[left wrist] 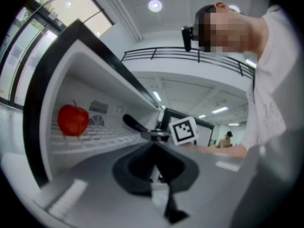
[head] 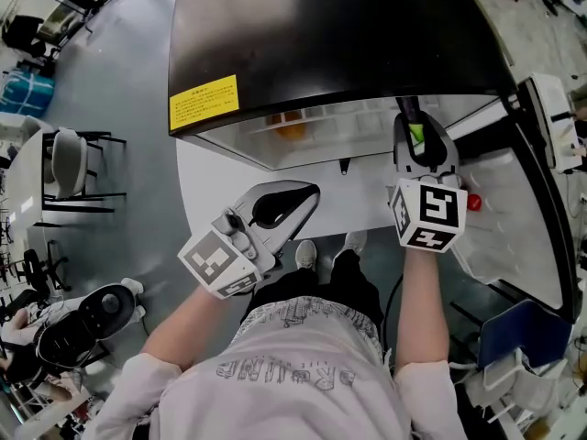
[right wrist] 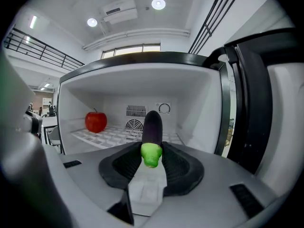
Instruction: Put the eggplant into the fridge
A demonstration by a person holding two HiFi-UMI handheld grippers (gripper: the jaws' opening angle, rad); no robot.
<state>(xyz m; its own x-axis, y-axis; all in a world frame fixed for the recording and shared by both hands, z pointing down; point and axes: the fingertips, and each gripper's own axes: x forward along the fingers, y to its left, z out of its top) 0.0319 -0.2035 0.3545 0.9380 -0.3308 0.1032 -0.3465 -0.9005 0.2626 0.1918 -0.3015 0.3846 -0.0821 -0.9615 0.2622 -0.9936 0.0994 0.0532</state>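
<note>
Currently mid-insert, by my read.

Head view: right gripper (head: 418,143) clamps the eggplant (head: 407,113) at the fridge (head: 321,35) mouth, forearm stretched forward. Left gripper (head: 292,204) hangs short of it.

Left gripper view: fingers pressed together, empty.

Right gripper view: fingers grasp the eggplant's green-capped end, tip aimed inside. Apple (right wrist: 96,121) sits at the shelf's (right wrist: 118,136) left rear.

Next, probably: carry it over the shelf's front edge, then release.

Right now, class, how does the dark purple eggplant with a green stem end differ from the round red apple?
The eggplant is long and dark purple; the apple is round and red. The eggplant is clamped in the right gripper at the open front of the fridge; the apple sits free on the white shelf inside. The eggplant lies roughly level; the apple stands stem up. Both are whole.
</note>
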